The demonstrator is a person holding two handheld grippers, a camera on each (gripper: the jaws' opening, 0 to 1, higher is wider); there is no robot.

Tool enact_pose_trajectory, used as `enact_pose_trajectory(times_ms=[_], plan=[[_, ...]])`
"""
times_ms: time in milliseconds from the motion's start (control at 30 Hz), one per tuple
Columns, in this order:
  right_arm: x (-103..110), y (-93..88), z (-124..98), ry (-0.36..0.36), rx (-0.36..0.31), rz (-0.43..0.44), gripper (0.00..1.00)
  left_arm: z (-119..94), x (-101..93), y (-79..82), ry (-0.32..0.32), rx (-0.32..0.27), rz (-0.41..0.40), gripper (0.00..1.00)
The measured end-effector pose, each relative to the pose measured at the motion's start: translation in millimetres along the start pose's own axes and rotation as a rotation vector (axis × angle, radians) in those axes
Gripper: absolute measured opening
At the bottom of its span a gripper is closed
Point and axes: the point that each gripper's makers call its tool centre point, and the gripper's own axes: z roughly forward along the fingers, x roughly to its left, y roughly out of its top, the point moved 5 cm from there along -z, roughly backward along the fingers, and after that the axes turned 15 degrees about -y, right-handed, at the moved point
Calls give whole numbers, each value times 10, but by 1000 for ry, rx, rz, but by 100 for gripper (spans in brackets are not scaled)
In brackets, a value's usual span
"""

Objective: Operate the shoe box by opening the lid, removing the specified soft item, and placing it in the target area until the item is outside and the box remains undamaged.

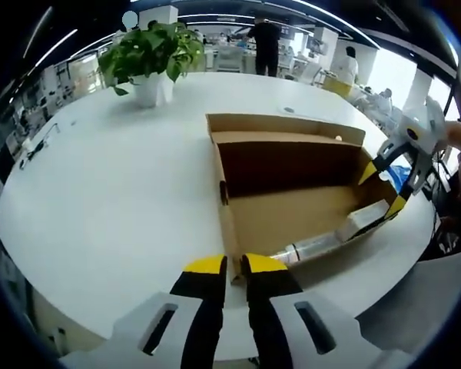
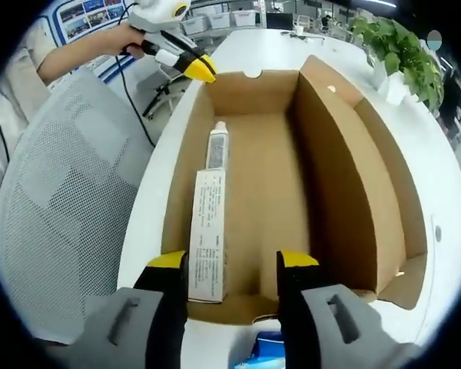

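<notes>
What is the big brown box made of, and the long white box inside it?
The shoe box looks like plain brown cardboard: matte, with folded flaps and raw edges. The long white carton seems to be thin printed card, smooth, with small text on it. The tube beyond it looks like soft plastic, though that is less sure.

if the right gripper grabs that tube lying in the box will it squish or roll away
The tube looks like a soft squeeze tube, so it would probably dent under the fingers. Its rounded body could roll, though the box wall beside it and the carton at its end may check it. Likely light.
</notes>
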Motion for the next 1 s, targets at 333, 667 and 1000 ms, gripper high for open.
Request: enact_pose_trajectory(times_ms=[333, 667, 1000], plan=[[42, 3, 34, -18, 11, -8, 19, 9, -10, -4, -1, -3, -6, 5], [116, -13, 60, 4, 25, 5, 17, 13, -7, -9, -6, -7, -19, 5], [93, 36, 13, 0, 3, 91, 16, 18, 8, -3, -11, -9, -35, 5]])
